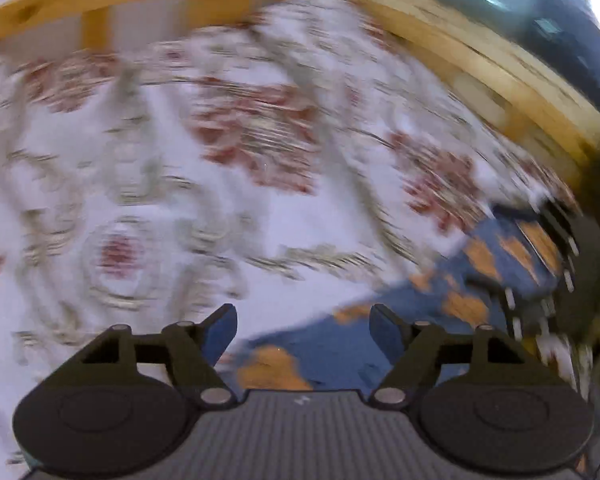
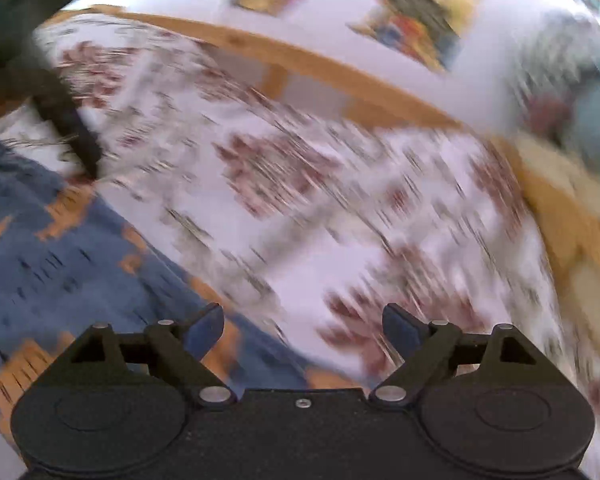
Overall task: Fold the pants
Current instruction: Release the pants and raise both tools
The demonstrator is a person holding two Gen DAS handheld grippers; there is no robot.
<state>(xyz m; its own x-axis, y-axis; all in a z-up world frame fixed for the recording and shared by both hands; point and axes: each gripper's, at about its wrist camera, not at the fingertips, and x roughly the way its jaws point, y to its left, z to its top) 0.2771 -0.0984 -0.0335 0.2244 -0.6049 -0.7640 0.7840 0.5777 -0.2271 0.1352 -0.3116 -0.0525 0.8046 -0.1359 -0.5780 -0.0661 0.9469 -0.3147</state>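
Two grippers (image 1: pixel 303 330) (image 2: pixel 303 330), both spread wide, empty; pants (image 1: pixel 400 320) (image 2: pixel 60 256) low right of left, low left of right.

Nothing readable here, sorry folks

Both of my wrist cams are smeared with motion blur, so I can't make out a single word, number or brand anywhere. The colourful posters (image 2: pixel 412 12) on the wall above the wooden bed frame (image 2: pixel 320 68) might carry print, but it's just blobs of yellow, red and blue. There's a tiny pale mark on my left gripper's ribbed grey body (image 1: pixel 300 400), too small to read.
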